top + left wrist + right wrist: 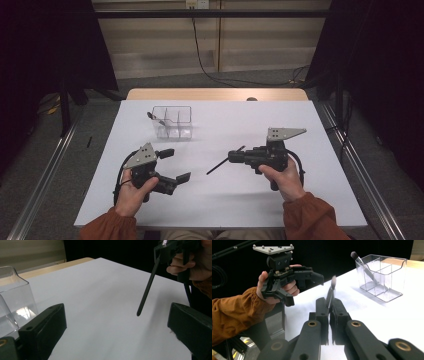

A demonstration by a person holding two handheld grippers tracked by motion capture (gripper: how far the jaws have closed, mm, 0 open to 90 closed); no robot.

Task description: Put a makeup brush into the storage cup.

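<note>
My right gripper is shut on a slim black makeup brush held over the middle of the white table. In the right gripper view the jaws pinch the brush near its bristle end, which points up. The brush's handle slants down toward the table without touching it. My left gripper stands open at the front left with nothing between its jaws. A clear organizer stands behind it with another brush leaning in its left compartment.
The white table top lies bare between the grippers and the front edge. In the right gripper view the organizer sits at the right, and the left gripper shows at the upper left. Dark curtains flank the table.
</note>
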